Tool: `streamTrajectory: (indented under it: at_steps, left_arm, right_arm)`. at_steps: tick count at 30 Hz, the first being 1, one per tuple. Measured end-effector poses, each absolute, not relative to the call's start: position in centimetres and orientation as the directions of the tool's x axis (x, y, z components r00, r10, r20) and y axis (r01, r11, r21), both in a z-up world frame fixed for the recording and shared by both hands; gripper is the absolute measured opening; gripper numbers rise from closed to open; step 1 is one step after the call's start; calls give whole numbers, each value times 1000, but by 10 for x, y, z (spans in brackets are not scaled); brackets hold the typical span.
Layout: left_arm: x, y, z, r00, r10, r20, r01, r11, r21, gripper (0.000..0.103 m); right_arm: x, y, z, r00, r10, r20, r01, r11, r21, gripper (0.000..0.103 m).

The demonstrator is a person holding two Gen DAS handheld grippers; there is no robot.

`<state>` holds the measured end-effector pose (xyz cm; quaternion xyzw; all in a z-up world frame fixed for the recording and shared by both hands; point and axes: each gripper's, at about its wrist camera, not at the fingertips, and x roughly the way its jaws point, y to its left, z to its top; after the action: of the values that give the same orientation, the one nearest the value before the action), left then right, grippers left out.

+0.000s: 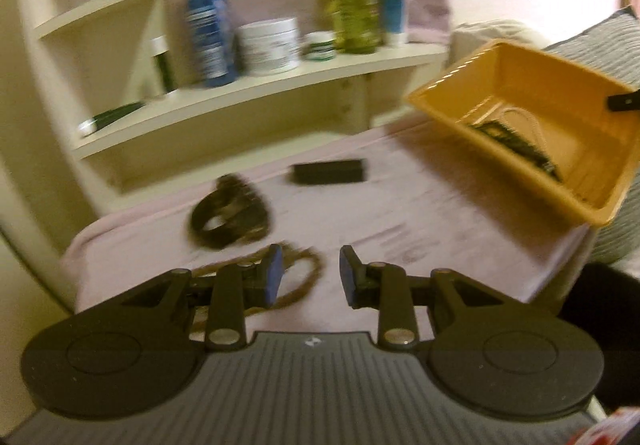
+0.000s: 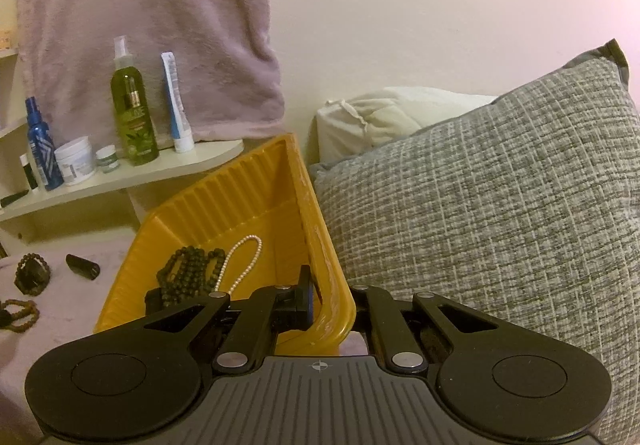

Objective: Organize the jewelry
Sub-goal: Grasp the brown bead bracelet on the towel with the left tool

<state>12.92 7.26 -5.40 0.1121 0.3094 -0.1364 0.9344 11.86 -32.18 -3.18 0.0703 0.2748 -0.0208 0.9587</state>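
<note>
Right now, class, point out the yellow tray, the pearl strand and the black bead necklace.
yellow tray [image 2: 256, 181]: right wrist view, on its ribbed inner wall.
pearl strand [image 2: 240, 249]: right wrist view, on its upper loop.
black bead necklace [image 2: 192, 273]: right wrist view, on the heaped beads.

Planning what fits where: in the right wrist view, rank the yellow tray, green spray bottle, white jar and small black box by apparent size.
1. yellow tray, though nearness inflates it
2. green spray bottle
3. white jar
4. small black box; close to the jar, so that ranking is unsure
</note>
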Motion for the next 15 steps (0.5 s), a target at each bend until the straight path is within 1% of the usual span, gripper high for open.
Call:
streamTrajectory:
  at_steps: [5, 10, 15]
  left_arm:
    - [126, 90, -61, 775, -150, -614, 312, 936, 164, 28]
    - [128, 87, -67, 777, -151, -611, 358, 905, 230, 28]
    - [141, 84, -74, 764, -143, -629, 398, 872, 285, 28]
  right_arm:
    - [118, -323, -32, 845, 0, -535, 77, 990, 121, 7]
    - [120, -321, -32, 841, -7, -542, 78, 991, 108, 7]
    - [121, -319, -33, 837, -9, -547, 76, 992, 101, 7]
